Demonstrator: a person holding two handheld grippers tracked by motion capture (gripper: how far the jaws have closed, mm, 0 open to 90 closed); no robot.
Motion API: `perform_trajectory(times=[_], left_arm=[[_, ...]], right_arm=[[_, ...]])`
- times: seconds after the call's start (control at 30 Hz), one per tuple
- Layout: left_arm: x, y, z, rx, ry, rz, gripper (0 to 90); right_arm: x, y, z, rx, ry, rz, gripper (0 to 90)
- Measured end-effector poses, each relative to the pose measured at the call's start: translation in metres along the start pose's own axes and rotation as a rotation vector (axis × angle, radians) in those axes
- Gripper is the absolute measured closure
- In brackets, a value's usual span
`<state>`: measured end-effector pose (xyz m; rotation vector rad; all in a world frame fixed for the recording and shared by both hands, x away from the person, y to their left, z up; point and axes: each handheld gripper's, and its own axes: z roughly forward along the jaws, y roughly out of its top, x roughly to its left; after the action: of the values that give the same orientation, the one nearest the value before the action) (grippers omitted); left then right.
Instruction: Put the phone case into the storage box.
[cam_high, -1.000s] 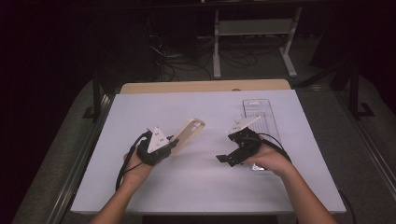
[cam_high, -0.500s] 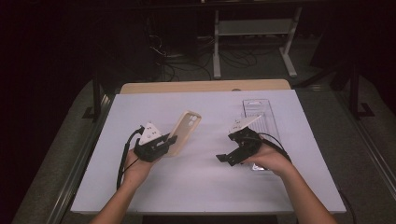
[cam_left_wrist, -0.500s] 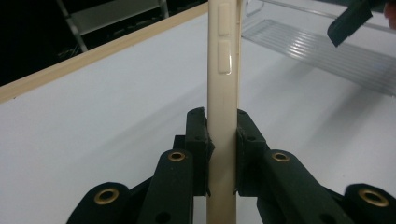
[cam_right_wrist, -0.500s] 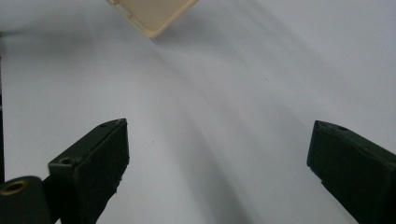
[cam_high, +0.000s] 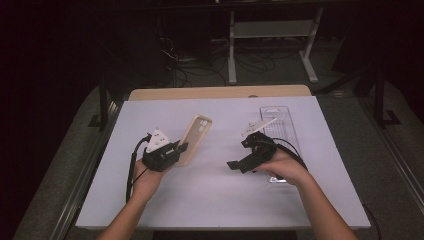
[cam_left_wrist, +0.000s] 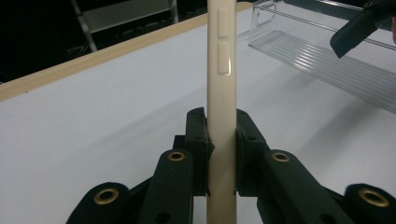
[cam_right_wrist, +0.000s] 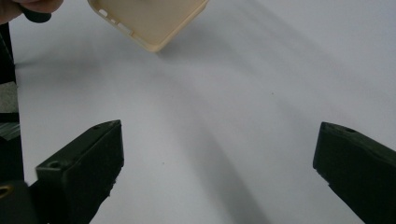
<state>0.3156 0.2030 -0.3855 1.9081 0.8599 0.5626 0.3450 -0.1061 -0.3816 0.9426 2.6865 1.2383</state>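
A beige phone case (cam_high: 195, 139) is held above the white table (cam_high: 210, 200), tilted up and to the right. My left gripper (cam_high: 179, 150) is shut on its lower end. In the left gripper view the case (cam_left_wrist: 222, 70) stands edge-on between the two black pads (cam_left_wrist: 198, 140), which press on both its sides. My right gripper (cam_high: 239, 165) hovers to the right of the case, jaws wide apart with nothing between them. In the right gripper view (cam_right_wrist: 217, 158) a corner of the case (cam_right_wrist: 149, 21) shows at the top left.
A clear plastic tray (cam_high: 280, 130) lies on the table at the right, behind the right hand; its ribbed floor (cam_left_wrist: 327, 60) shows in the left gripper view. A wooden board edge (cam_high: 220, 92) runs along the table's far side. Dark floor with cables and a metal stand lies beyond.
The left hand has turned the phone case so it now tilts more upright and sits slightly further right. The right gripper has barely moved.
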Motion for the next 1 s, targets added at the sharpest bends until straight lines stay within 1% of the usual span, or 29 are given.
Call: perform_trajectory(times=[0.1,0.13,0.2,0.23,0.33,0.4,0.47,0.53,0.6,0.7,0.77,0.83,0.9,1.0], left_arm=[[0.000,0.000,0.000,0.002,0.010,0.002,78.9],[0.000,0.000,0.000,0.001,0.012,0.000,78.9],[-0.001,0.000,0.000,0.000,0.016,0.000,78.9],[-0.001,0.000,0.000,0.000,0.018,-0.009,78.9],[-0.001,0.000,0.000,-0.002,0.018,-0.006,78.9],[-0.002,0.000,0.001,-0.001,0.017,-0.017,78.9],[-0.003,0.001,0.002,-0.006,0.017,-0.020,78.9],[-0.003,0.001,0.001,-0.003,0.016,-0.017,78.9],[-0.003,0.001,0.002,-0.006,0.018,-0.018,78.9],[-0.003,0.001,0.002,-0.003,0.021,-0.018,78.9],[-0.004,0.001,0.002,-0.009,0.022,-0.016,78.9],[-0.005,0.002,0.002,-0.008,0.025,-0.013,78.9],[-0.006,0.002,0.002,-0.017,0.026,-0.019,78.9],[-0.005,0.001,0.001,-0.013,0.029,-0.015,78.9]], right_arm=[[-0.001,0.006,0.002,-0.001,-0.001,0.002,1.1],[-0.001,0.008,0.002,-0.005,0.000,0.018,1.1],[-0.002,0.013,0.004,-0.013,0.001,0.021,1.1],[-0.002,0.015,0.005,-0.018,0.005,0.026,1.1],[-0.004,0.021,0.009,-0.032,0.007,0.030,1.1],[-0.004,0.024,0.010,-0.034,0.017,0.051,1.1],[-0.006,0.027,0.013,-0.050,0.013,0.039,1.1],[-0.006,0.029,0.015,-0.062,0.027,0.058,1.1],[-0.007,0.031,0.017,-0.068,0.026,0.055,1.1],[-0.007,0.033,0.020,-0.079,0.030,0.064,1.1],[-0.007,0.033,0.022,-0.087,0.027,0.071,1.1],[-0.008,0.032,0.023,-0.095,0.034,0.076,1.1],[-0.008,0.032,0.024,-0.105,0.039,0.081,1.1],[-0.008,0.031,0.025,-0.120,0.051,0.097,1.1]])
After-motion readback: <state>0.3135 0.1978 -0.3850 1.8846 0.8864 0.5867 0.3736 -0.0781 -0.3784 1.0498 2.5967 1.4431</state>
